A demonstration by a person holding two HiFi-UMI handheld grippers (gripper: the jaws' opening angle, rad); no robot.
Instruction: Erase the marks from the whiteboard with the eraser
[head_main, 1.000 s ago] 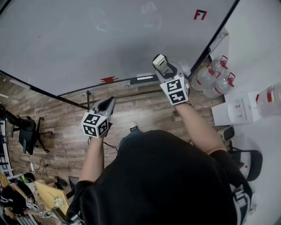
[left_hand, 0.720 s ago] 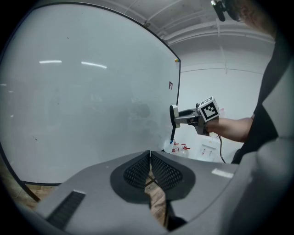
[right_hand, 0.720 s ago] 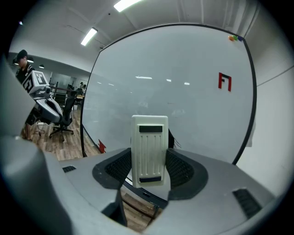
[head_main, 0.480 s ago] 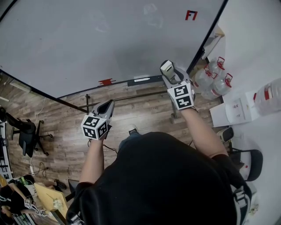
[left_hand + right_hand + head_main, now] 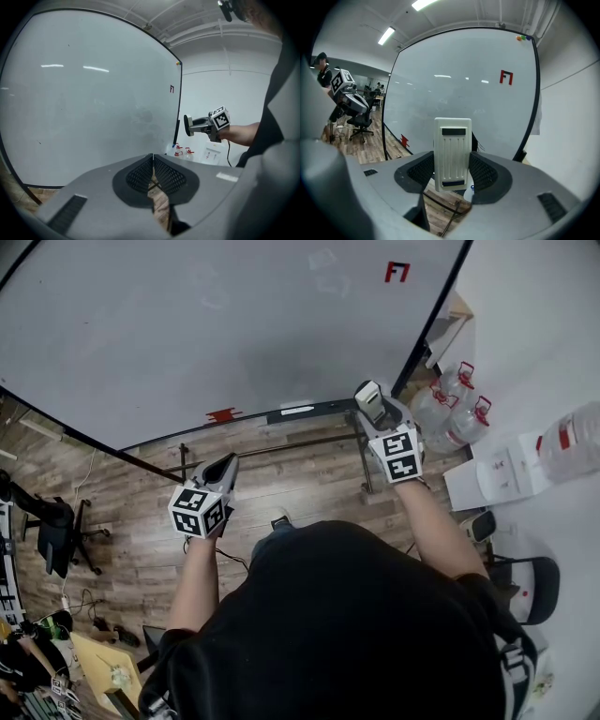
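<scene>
- While the right gripper (image 5: 452, 174) sits clamped on the pale eraser (image 5: 452, 153), upright between its jaws, we have the tool ready. It hangs near the lower right corner of the whiteboard (image 5: 234, 324), not touching it.
- The left gripper (image 5: 153, 174) has its jaws pressed together on nothing and hangs low, in front of the board's bottom edge.
- Our target is the red mark (image 5: 397, 272), high up near the board's right edge, and faint grey smudges (image 5: 323, 263) sit just left of it.
- To do this well, we reckon the eraser must go up to that mark and meet the board with its wiping face flat, not on an edge.
- Even pressure and overlapping strokes should lift the ink, whereas a tilted pad would likely smear it.
- The right gripper view gives us the grip itself, with the eraser's ribbed back facing the camera. The head view shows only its top end.
- That view also picks out a small red piece (image 5: 404, 140) on the board's bottom edge.
- From the side, the left gripper view shows the eraser held clear of the surface.
- Only the head view has both grippers at once, plus the water bottles (image 5: 450, 404) beyond the right edge.
</scene>
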